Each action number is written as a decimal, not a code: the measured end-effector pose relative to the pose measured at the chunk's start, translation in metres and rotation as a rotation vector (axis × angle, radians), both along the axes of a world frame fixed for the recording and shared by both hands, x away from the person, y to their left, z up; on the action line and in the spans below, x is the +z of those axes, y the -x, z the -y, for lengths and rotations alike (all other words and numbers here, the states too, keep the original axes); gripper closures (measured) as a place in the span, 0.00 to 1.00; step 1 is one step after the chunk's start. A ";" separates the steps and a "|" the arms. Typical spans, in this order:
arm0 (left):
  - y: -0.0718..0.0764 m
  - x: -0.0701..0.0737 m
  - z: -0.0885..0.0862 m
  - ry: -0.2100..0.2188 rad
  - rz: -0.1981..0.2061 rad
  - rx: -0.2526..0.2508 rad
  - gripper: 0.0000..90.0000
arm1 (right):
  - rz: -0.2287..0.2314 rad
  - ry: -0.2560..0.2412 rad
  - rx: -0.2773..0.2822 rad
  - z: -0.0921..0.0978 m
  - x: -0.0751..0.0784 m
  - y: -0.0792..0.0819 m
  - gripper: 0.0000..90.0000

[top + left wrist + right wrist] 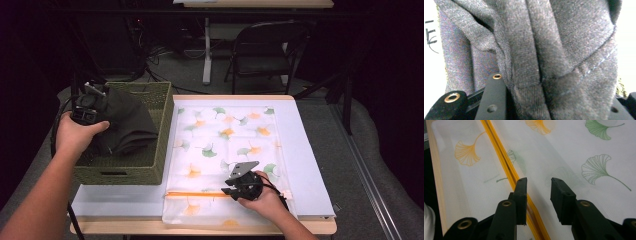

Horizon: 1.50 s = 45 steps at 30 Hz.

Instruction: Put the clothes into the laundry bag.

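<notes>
The dark cloth [125,122] hung over the green basket [150,170] at the left of the tabletop [310,150], held up by the left gripper [90,107]. Its jaws were shut tight on a thick fold of the cloth. The leaf-print bag [225,130] lay flat to the right of the basket, so the cloth had to go right and toward the person to reach it. The bag's orange zipper [200,194] ran from side to side along the near edge. The right gripper [227,187] was right over the zipper, much nearer to it than the left one. Its jaws stood partly open and held nothing, with the zipper just beside one jaw.
</notes>
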<state>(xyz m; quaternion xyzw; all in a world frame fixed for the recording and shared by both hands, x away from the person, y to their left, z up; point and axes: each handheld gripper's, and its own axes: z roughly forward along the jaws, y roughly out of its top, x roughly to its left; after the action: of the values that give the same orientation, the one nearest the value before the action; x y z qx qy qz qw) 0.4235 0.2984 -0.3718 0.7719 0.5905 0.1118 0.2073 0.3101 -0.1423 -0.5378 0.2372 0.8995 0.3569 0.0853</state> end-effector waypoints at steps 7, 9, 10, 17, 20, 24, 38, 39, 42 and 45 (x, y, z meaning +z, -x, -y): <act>0.006 0.006 -0.001 0.013 0.008 -0.015 0.67 | 0.025 -0.016 -0.015 0.000 -0.001 0.002 0.70; 0.007 0.008 0.000 0.011 0.008 -0.015 0.67 | 0.021 -0.019 -0.010 0.000 -0.001 0.001 0.70; 0.008 0.009 0.001 0.004 0.013 -0.020 0.67 | 0.024 -0.022 -0.006 0.000 -0.001 0.002 0.70; 0.014 0.019 0.002 0.016 0.032 -0.048 0.67 | 0.010 -0.039 -0.010 0.001 0.000 0.005 0.73; 0.017 0.021 0.003 0.025 0.039 -0.052 0.67 | 0.033 -0.028 -0.022 0.003 0.001 0.005 0.79; 0.021 0.022 0.006 0.022 0.038 -0.073 0.67 | 0.012 -0.043 -0.031 0.007 0.001 0.003 0.81; 0.027 0.025 0.019 0.028 0.037 -0.124 0.67 | 0.022 -0.019 -0.002 0.007 -0.006 0.008 0.79; 0.027 0.025 0.020 0.030 0.036 -0.127 0.67 | 0.021 -0.020 -0.004 0.007 -0.007 0.009 0.79; 0.027 0.025 0.024 0.032 0.035 -0.140 0.67 | 0.020 -0.003 -0.009 0.009 -0.010 0.008 0.78; 0.028 0.025 0.026 0.029 0.033 -0.147 0.67 | 0.008 0.004 -0.011 0.010 -0.012 0.007 0.78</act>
<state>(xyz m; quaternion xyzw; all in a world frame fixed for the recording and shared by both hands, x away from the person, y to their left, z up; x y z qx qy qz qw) 0.3960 0.2722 -0.3468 0.8082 0.5302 0.1005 0.2359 0.3035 -0.1520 -0.5501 0.2407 0.8985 0.3556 0.0913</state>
